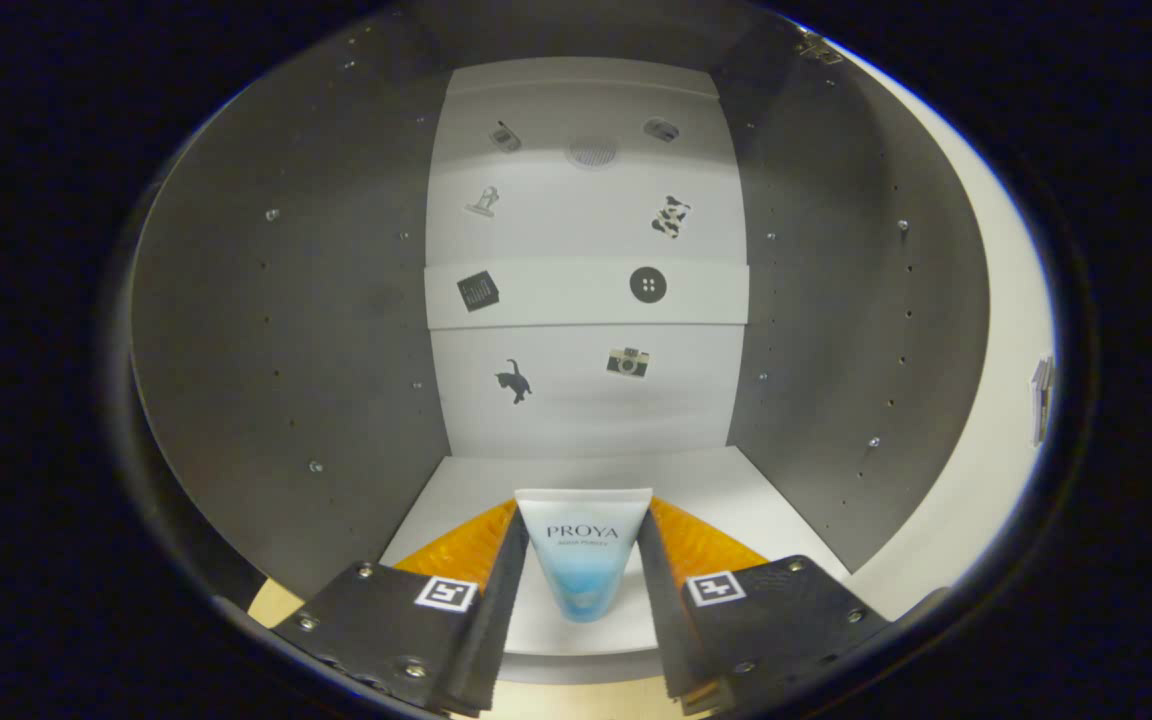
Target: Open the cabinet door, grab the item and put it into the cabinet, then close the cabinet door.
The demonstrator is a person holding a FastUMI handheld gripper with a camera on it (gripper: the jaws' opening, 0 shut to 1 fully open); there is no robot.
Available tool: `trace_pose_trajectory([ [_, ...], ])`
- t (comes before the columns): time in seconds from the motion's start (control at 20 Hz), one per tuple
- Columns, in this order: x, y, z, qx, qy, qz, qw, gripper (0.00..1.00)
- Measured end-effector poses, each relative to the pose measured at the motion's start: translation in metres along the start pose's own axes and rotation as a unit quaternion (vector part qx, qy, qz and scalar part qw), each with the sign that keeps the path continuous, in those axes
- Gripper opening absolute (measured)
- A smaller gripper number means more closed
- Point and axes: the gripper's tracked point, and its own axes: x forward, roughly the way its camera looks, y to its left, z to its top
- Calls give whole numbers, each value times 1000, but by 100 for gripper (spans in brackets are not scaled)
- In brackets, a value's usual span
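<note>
Facing into an open grey-walled cabinet (336,330) with a white floor (716,490) and a white back panel (586,390) dotted with small picture stickers. Gripper (584,560) at the cabinet mouth, fingers closed narrowly on a white-and-blue plastic squeeze tube (583,555), pressing both its sides just above the floor.

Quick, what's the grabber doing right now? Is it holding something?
Gripper: shut on the tube, both fingers pressing its sides, held inside the open cabinet above the cabinet floor.
</note>
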Motion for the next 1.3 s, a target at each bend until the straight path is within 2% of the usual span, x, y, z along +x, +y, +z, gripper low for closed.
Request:
trace_pose_trajectory([
  [0.25,-9,-10,17,17,-23,-5,1000,80],
  [0.35,-16,-14,27,19,-40,-7,999,82],
  [0.65,-52,-27,59,24,-87,-15,996,83],
  [0.85,-92,-35,71,12,-107,-23,994,83],
  [1.3,-233,-51,67,-5,-127,-46,991,83],
])
